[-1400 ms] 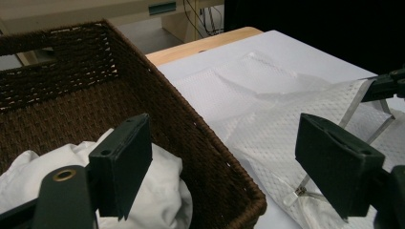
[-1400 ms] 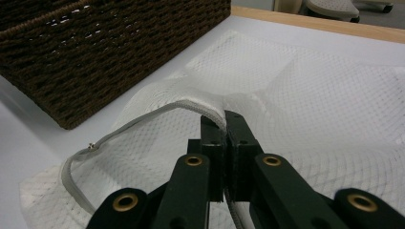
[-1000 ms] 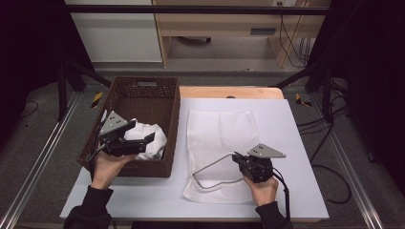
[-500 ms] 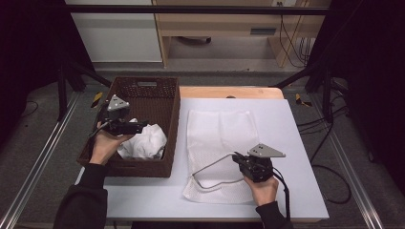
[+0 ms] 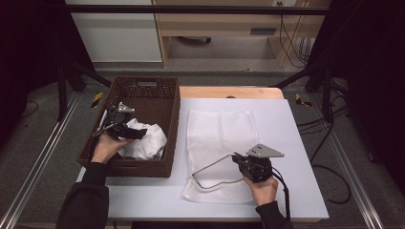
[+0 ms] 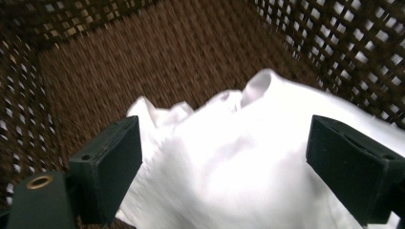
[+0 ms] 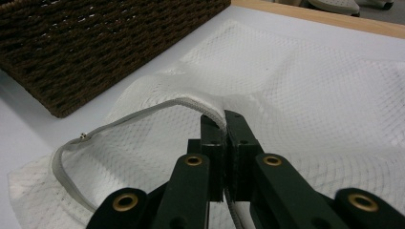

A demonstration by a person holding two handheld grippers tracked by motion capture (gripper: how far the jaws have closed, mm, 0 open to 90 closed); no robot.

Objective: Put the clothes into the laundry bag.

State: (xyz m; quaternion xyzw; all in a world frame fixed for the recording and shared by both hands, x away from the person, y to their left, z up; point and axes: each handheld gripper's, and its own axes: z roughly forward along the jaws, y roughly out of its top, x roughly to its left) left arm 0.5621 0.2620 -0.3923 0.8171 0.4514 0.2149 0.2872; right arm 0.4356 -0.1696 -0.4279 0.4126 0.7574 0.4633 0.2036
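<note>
A white mesh laundry bag [image 5: 220,143] lies flat on the white table, its zipped mouth [image 7: 143,112] lifted into an open loop. My right gripper [image 5: 237,160] is shut on the bag's zipper edge [image 7: 217,117], holding that edge up. A crumpled white cloth [image 5: 143,140] lies in the brown wicker basket [image 5: 169,164] at the left. My left gripper [image 5: 138,133] hovers inside the basket just above the cloth [image 6: 229,162], open, with the cloth showing between its wide-apart jaws.
The basket's woven walls [image 6: 334,38] close in around the left gripper. A wooden strip [image 5: 229,91] runs along the table's far edge. Bare table [image 5: 296,143] lies to the right of the bag and along the front edge.
My left gripper rose from the cloth, swung to the basket's far left, then came back down over the cloth. The right gripper has stayed put, holding the zipper edge.
</note>
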